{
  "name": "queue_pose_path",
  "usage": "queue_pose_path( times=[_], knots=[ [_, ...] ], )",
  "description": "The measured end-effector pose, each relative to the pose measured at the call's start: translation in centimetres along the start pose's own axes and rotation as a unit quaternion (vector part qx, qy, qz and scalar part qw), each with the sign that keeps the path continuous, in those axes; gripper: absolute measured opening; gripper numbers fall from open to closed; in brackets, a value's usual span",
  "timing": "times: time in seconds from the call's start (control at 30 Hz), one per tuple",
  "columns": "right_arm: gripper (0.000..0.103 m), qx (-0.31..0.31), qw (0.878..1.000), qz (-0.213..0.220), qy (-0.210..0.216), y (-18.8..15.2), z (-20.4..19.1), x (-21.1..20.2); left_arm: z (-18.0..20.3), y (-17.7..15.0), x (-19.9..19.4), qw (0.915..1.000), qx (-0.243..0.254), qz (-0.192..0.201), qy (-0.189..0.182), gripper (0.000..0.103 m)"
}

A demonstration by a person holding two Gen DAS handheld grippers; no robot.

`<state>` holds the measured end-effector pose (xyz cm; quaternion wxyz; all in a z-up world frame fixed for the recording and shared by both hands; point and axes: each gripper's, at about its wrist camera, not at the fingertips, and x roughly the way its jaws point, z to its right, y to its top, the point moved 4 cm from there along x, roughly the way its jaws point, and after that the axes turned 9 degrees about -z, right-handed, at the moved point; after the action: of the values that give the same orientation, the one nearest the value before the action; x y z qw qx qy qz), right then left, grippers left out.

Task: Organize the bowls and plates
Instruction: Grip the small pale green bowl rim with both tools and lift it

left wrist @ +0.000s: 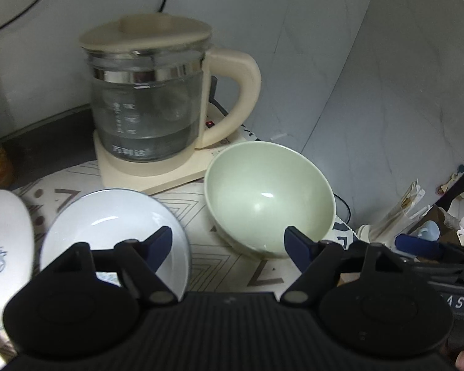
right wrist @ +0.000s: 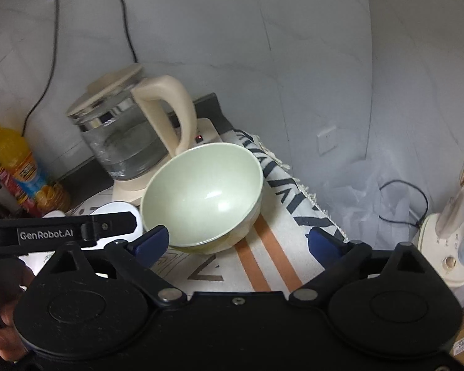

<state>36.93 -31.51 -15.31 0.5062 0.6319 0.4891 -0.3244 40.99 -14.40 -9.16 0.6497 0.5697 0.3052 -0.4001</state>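
Green bowl (left wrist: pixel 269 198) upright on the patterned cloth (left wrist: pixel 232 275), at about one o'clock from the left gripper (left wrist: pixel 229 244), just beside the kettle base (left wrist: pixel 157 173) at eleven. White plate (left wrist: pixel 114 235) flat on the cloth at ten o'clock, partly behind the left finger; a second white dish (left wrist: pixel 6 253) at nine, cut off by the frame edge. Left gripper spread wide, nothing between the fingers, one blue pad in front of the plate and the other in front of the bowl's near rim; contact not discernible. Right gripper (right wrist: pixel 238 241) likewise released and empty, bowl (right wrist: pixel 201 194) at eleven o'clock from it, left pad close to the bowl's near wall. Probably glazed ceramic or hard melamine throughout: stiff, smooth, slippery under rubber pads, likely to chip if knocked against the glass kettle (left wrist: pixel 145 99). Best hold on the bowl likely a pinch across the rim, one pad inside, one outside, on the near side well away from the kettle. Plate low and flat, so harder to get under; rim edge the only purchase.
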Motion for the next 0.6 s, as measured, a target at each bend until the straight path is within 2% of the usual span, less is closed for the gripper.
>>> queue_pose_path(
  times=[0.1,0.23,0.33,0.5,0.6],
  knots=[
    [0.089,0.006,1.0,-0.012,-0.003,0.1,0.2,1.2,0.0,0.3,1.1,0.9999,-0.004,-0.006,-0.009,0.074],
    [0.088,0.015,1.0,-0.016,-0.003,0.3,0.2,2.3,0.0,0.7,2.4,0.9996,-0.005,-0.019,-0.02,0.066],
    [0.081,0.03,0.999,-0.023,0.0,0.5,0.1,3.3,0.0,1.2,3.2,0.9997,0.002,-0.022,-0.008,0.062],
    [0.062,0.055,0.998,-0.041,0.0,0.4,0.3,5.1,-0.9,1.7,5.0,0.9986,-0.02,-0.042,-0.024,0.05],
    [0.054,0.073,0.996,-0.047,0.01,0.5,0.5,6.0,-1.4,1.8,6.4,0.9971,-0.032,-0.064,-0.027,0.04]
  ],
)
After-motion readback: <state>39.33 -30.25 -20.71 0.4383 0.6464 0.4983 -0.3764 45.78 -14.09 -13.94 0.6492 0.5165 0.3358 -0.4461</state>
